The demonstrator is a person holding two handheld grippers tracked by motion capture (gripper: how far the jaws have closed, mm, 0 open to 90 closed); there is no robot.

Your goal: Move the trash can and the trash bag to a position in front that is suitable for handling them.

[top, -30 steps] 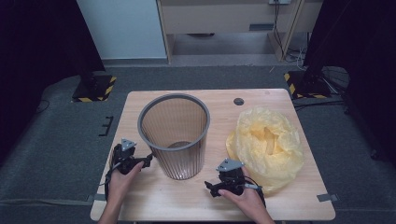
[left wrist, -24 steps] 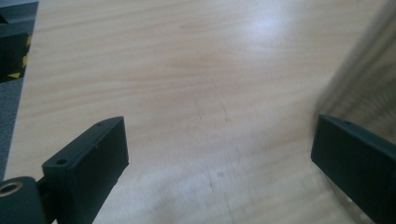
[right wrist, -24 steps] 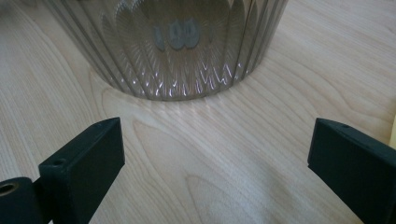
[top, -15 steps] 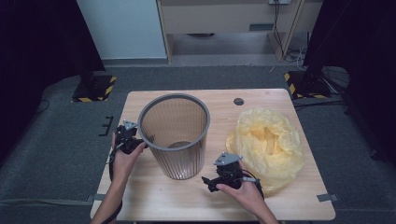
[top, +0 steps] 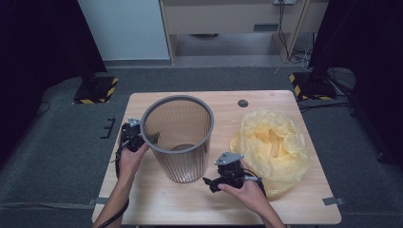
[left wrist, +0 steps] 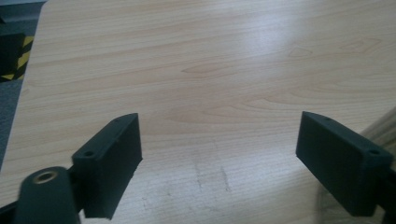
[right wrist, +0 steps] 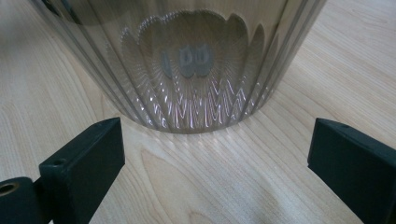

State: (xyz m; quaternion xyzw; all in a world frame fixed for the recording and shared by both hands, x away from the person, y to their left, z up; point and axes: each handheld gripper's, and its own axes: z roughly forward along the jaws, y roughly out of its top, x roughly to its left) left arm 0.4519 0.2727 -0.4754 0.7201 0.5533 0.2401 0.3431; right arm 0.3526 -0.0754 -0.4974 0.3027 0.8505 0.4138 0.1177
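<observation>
A grey ribbed waste basket stands upright in the middle of the wooden table. A crumpled yellow plastic bag lies to its right. My left gripper is beside the basket's rim on the left. In the left gripper view its jaws are open over bare wood and have just been closing a little, with nothing between them. My right gripper lies low at the front, pointing at the basket's foot. Its jaws stand wide open, and the basket's base is just ahead of them.
A small black round cap sits in the tabletop at the back. Yellow-and-black striped stand feet rest on the grey floor off the back corners. The table's left edge is close to the left gripper.
The left hand has risen and moved away from the person, from low beside the basket to its rim. The right hand has stayed where it was.
</observation>
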